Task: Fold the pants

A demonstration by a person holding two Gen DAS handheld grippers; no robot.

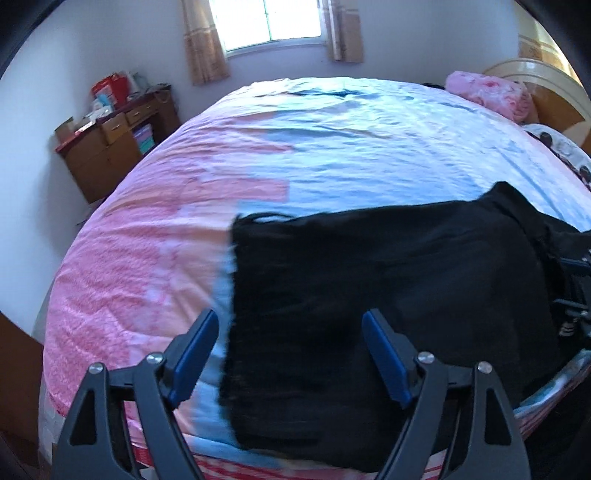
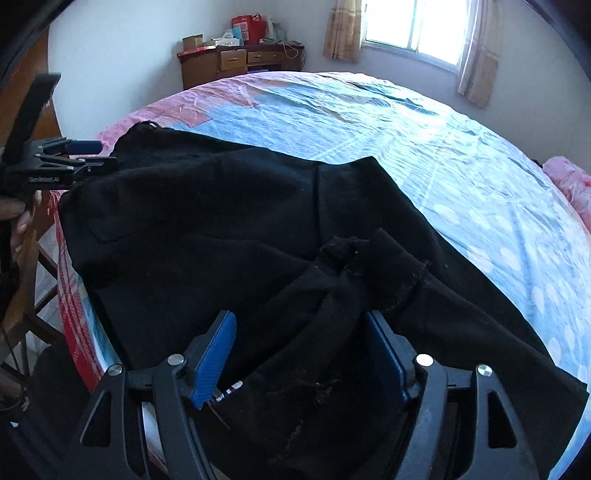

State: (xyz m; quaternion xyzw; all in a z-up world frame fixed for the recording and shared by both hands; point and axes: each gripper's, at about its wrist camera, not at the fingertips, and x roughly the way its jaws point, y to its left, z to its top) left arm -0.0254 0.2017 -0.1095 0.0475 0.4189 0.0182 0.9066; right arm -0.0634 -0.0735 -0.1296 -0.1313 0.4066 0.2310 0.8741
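Observation:
Black pants (image 1: 388, 280) lie spread on the near part of the bed. In the left wrist view my left gripper (image 1: 290, 325) is open, its blue pads astride the left edge of the pants, above the cloth. In the right wrist view the pants (image 2: 229, 221) fill the foreground with a bunched fold (image 2: 362, 254) in the middle. My right gripper (image 2: 301, 325) is open with bunched cloth lying between its pads. The left gripper (image 2: 88, 153) shows at the far left of that view, at the pants' corner.
The bed (image 1: 332, 140) has a pink and blue sheet. A pink pillow (image 1: 487, 92) lies by the headboard. A wooden desk (image 2: 240, 61) with clutter stands against the wall. A window (image 1: 266, 22) with curtains is behind. A wooden chair frame (image 2: 33, 295) stands left of the bed.

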